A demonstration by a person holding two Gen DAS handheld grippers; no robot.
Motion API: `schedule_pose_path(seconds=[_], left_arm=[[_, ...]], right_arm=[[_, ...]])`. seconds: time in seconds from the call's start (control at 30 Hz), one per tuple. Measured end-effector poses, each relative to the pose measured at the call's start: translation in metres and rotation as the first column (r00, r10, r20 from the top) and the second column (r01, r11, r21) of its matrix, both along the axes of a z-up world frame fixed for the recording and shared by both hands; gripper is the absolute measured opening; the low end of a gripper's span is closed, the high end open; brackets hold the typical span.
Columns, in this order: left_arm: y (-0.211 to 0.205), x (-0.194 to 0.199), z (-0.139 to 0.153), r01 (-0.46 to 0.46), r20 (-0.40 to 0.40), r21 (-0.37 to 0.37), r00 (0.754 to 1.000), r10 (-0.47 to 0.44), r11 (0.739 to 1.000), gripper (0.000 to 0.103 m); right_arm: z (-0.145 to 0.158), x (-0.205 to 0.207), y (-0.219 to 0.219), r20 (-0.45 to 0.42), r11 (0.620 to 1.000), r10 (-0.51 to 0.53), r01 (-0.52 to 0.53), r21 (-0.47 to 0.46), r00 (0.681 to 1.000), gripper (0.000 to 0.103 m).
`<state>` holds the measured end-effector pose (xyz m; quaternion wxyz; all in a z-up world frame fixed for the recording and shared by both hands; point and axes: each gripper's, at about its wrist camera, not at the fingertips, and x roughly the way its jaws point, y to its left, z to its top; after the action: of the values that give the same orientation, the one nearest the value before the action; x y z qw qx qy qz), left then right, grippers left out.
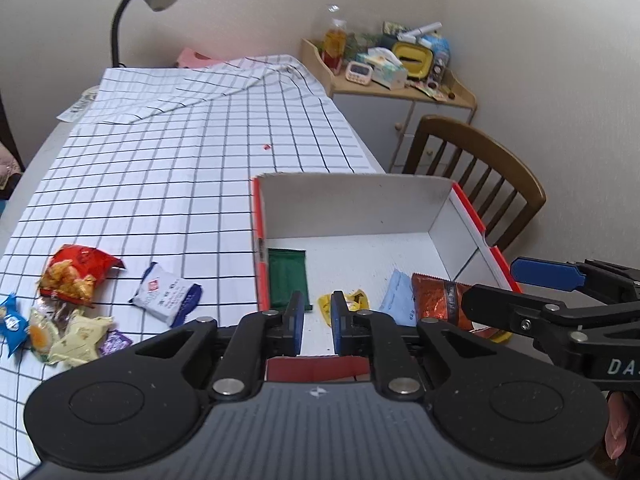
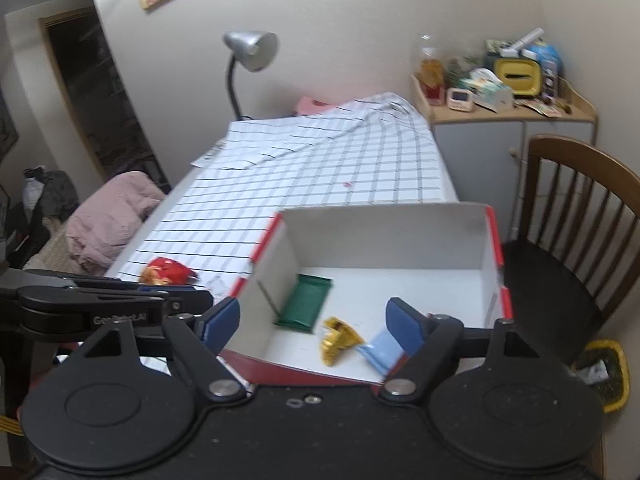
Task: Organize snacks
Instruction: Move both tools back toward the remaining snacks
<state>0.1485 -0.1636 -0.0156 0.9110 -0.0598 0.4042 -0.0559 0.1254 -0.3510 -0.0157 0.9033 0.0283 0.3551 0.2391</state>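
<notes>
A: Hovering over the box (image 1: 360,216) w/ both tongs. Left gripper (image 1: 316,320) is nearly closed, pads narrow, nothing between them. Right gripper (image 2: 316,320) stands wide, also empty.

B: What's in the box so far?

A: Green pack (image 1: 288,276) flat against the box's left wall, long axis running toward the far wall. Yellow wrapper (image 1: 352,300) near the front wall, mid-box; pale blue pack (image 1: 398,300) right of it; brown bag (image 1: 440,300) rightmost, near the right wall.

B: And what's still out?

A: A pile on the checked cloth (image 1: 180,160), all left of the box. White-and-blue pack (image 1: 166,294) is closest to the box's left wall, long axis slanting away from that wall. Red bag (image 1: 76,276) further left. Small wrapped sweets (image 1: 68,336) furthest out, left and toward the front.

B: So which hand goes?

A: Left, I'd say. Whole pile lies on its side of the box; right tongs are over the box's right half, well apart from the pile. Left needs to open first tho, then swing left toward the white-and-blue pack.
</notes>
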Motion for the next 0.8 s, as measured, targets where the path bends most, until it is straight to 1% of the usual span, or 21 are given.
schedule_pose_path(seconds=[0.07, 0.1, 0.13, 0.3, 0.37, 0.4, 0.43, 0.47, 0.57, 0.67, 0.8], left_arm=[[0.008, -0.008, 0.005, -0.025, 0.014, -0.011, 1.0, 0.025, 1.0, 0.02], [0.013, -0.013, 0.007, -0.035, 0.026, -0.018, 0.999, 0.035, 0.999, 0.027], [0.017, -0.018, 0.009, -0.046, 0.038, -0.024, 0.998, 0.047, 0.999, 0.031], [0.041, -0.036, 0.017, -0.084, 0.067, -0.046, 0.994, 0.087, 0.995, 0.032], [0.052, -0.043, 0.019, -0.098, 0.086, -0.047, 0.991, 0.102, 0.994, 0.047], [0.058, -0.048, 0.02, -0.109, 0.1, -0.051, 0.988, 0.114, 0.993, 0.062], [0.065, -0.053, 0.021, -0.122, 0.117, -0.059, 0.985, 0.128, 0.991, 0.071], [0.072, -0.057, 0.022, -0.133, 0.131, -0.068, 0.981, 0.141, 0.989, 0.071], [0.093, -0.064, 0.024, -0.149, 0.13, -0.076, 0.979, 0.158, 0.986, 0.071], [0.114, -0.071, 0.025, -0.171, 0.14, -0.063, 0.974, 0.178, 0.983, 0.072], [0.146, -0.08, 0.026, -0.198, 0.155, -0.075, 0.966, 0.207, 0.977, 0.079]], right_arm=[[0.005, -0.004, 0.008, 0.015, 1.0, 0.025, -0.025, 0.007, 1.0, 0.084], [0.008, -0.007, 0.013, 0.02, 0.999, 0.038, -0.039, 0.013, 0.999, 0.085], [0.011, -0.009, 0.018, 0.026, 0.999, 0.051, -0.051, 0.017, 0.998, 0.085], [0.02, -0.019, 0.043, 0.055, 0.994, 0.106, -0.107, 0.025, 0.993, 0.091], [0.022, -0.023, 0.055, 0.067, 0.992, 0.123, -0.125, 0.026, 0.99, 0.092], [0.023, -0.024, 0.06, 0.07, 0.991, 0.13, -0.132, 0.027, 0.989, 0.094], [0.023, -0.026, 0.065, 0.071, 0.99, 0.134, -0.136, 0.027, 0.988, 0.095], [0.023, -0.027, 0.071, 0.073, 0.99, 0.136, -0.139, 0.028, 0.988, 0.097], [0.021, -0.03, 0.087, 0.072, 0.99, 0.138, -0.141, 0.029, 0.988, 0.099], [0.02, -0.032, 0.105, 0.078, 0.99, 0.134, -0.136, 0.022, 0.988, 0.101], [0.017, -0.038, 0.131, 0.089, 0.991, 0.128, -0.129, 0.014, 0.988, 0.102]])
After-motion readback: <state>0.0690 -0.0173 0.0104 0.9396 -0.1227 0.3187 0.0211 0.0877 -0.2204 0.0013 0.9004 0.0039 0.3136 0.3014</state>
